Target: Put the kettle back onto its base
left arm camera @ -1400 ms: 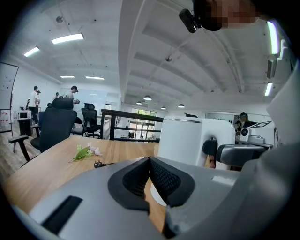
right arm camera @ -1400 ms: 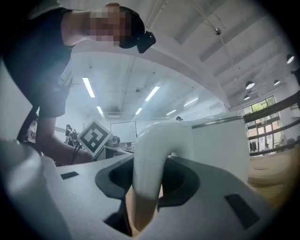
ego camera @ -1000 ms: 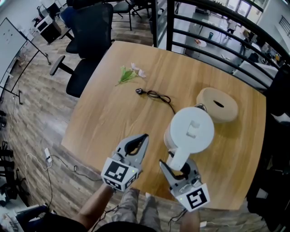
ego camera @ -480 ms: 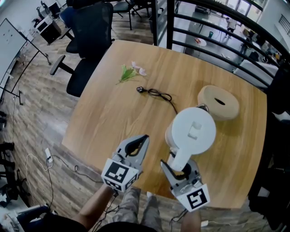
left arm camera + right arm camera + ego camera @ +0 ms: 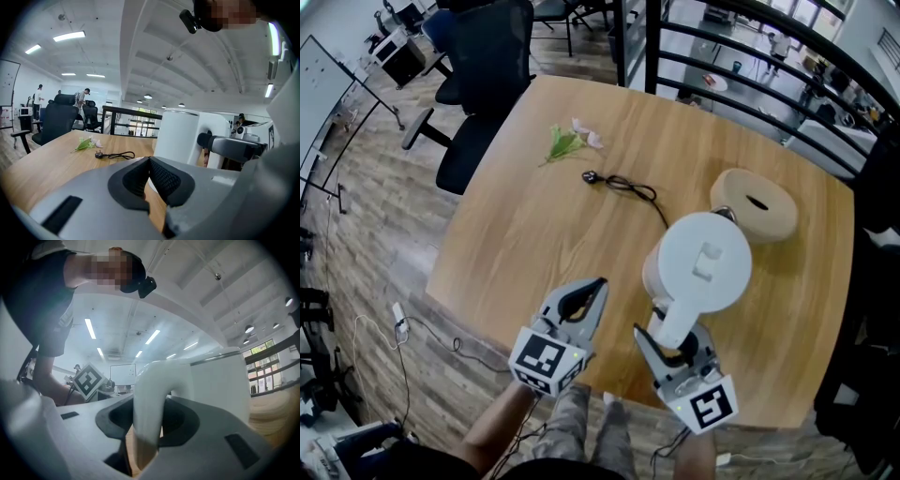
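One white kettle (image 5: 701, 265) over the near right part of the wooden table (image 5: 516, 244), lid facing up toward the head view, underside hidden, so cannot tell what it rests on. Clamped by its handle (image 5: 677, 317) in the right gripper (image 5: 672, 331), jaws pressed on the handle from both sides, pointing level and away from the person. Just left of it and apart from the kettle, left gripper (image 5: 598, 284) tilted slightly down, pads together on nothing, left forearm (image 5: 492, 433) rising from the bottom edge. Square black-and-white marker pattern on each gripper's cube. Farther out, black cord with plug (image 5: 623, 190), sprig of flowers (image 5: 570, 143), round tan container (image 5: 757, 216) with a slot on top near the kettle's far side. Whiteboard (image 5: 323, 89) at far left, marks too small to read.
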Motion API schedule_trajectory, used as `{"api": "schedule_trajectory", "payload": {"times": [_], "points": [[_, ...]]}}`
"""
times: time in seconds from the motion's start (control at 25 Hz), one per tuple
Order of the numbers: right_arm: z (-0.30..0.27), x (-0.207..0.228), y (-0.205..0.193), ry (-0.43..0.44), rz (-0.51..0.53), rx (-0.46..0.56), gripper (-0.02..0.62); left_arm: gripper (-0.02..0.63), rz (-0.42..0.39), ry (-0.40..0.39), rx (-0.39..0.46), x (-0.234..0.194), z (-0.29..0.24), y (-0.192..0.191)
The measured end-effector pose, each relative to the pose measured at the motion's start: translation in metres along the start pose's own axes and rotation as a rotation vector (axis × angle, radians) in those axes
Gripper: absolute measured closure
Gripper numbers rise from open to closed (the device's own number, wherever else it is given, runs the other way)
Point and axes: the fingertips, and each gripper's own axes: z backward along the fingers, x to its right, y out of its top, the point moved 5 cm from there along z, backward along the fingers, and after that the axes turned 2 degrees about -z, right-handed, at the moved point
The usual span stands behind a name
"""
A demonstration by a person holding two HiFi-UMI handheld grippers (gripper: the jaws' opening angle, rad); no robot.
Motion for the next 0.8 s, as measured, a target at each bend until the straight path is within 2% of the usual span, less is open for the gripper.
{"api": "schedule_trajectory", "payload": {"times": [0.36,0.8], "points": [[0.002,0.002,-0.003,-0.037,0.025,-0.037,0.445,0.609,0.000,-0.003,0.000,0.005,0.002,0.001],[0.019,0.001,-0.008,-0.066,0.004,-0.077,0.347,0.609,0.011,-0.010,-0.021,0.017,0.007,0.002]]}}
